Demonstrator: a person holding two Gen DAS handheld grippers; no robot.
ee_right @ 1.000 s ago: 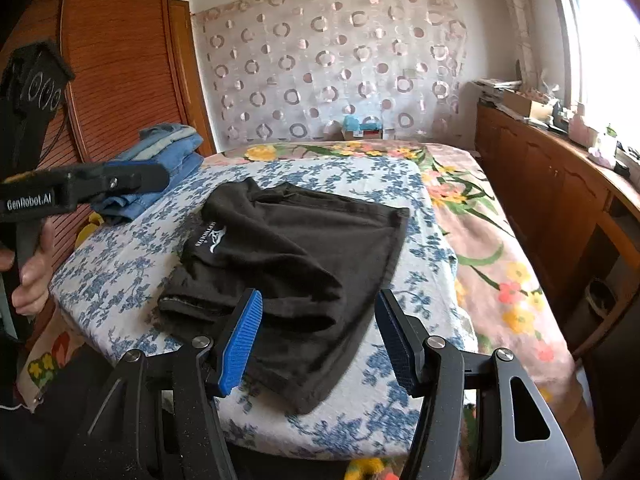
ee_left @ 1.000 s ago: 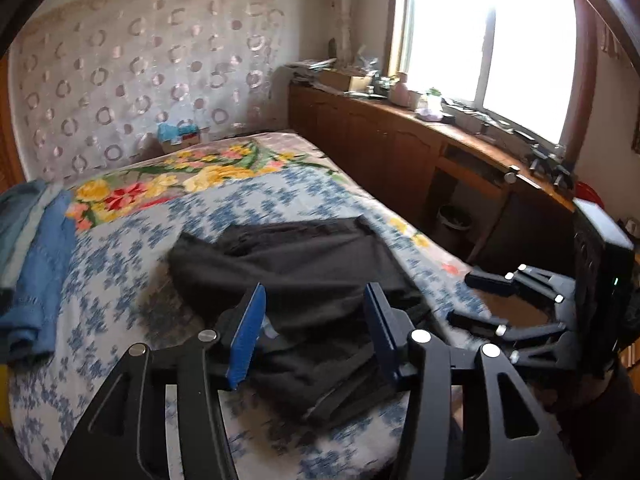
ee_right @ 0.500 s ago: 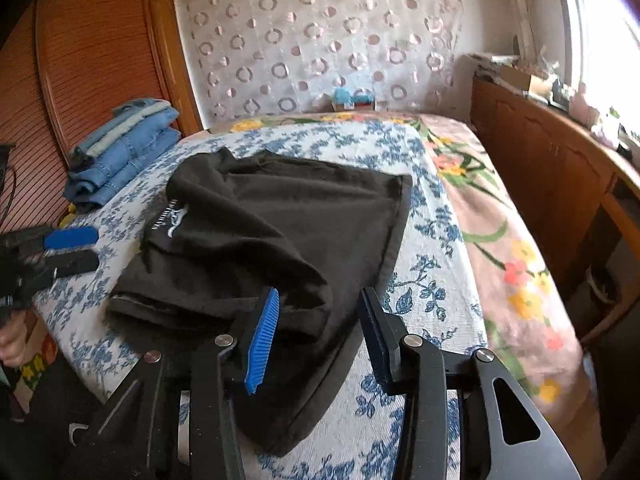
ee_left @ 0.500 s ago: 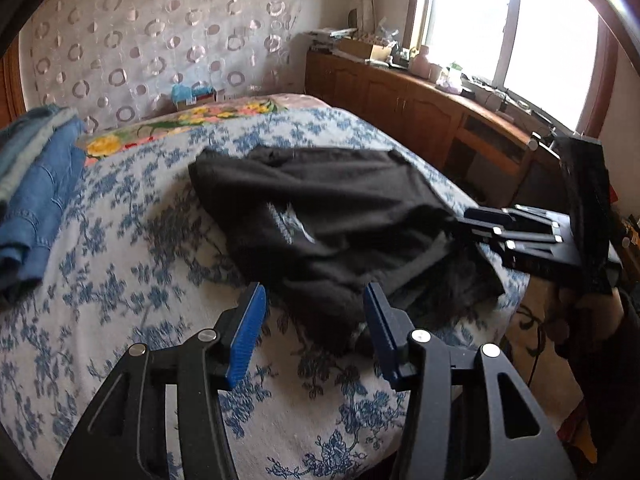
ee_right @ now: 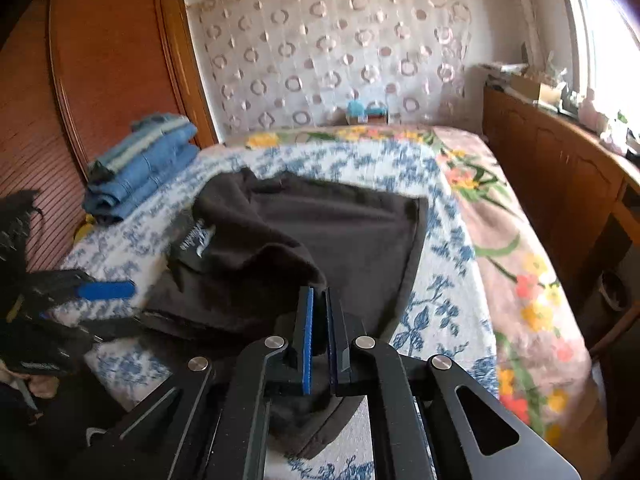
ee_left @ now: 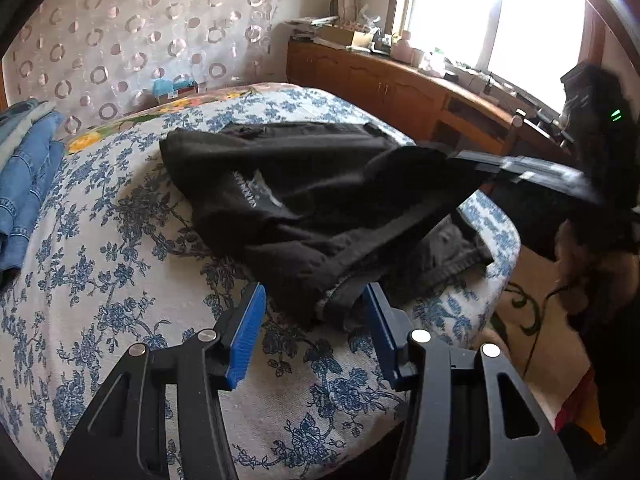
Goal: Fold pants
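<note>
We see the black pants (ee_left: 304, 196) lying crumpled on the bed (ee_left: 100, 292), over its blue-flowered cover near the foot edge. Our right gripper (ee_right: 318, 300) has just been closing and now pinches a fold of the dark cloth between its blue pads, lifting that edge off the bed. Our left gripper (ee_left: 314, 320) stands half open, its jaws on either side of a hem corner without pressing it. Folded jeans (ee_right: 140, 168) sit stacked at the bed's far side.
</note>
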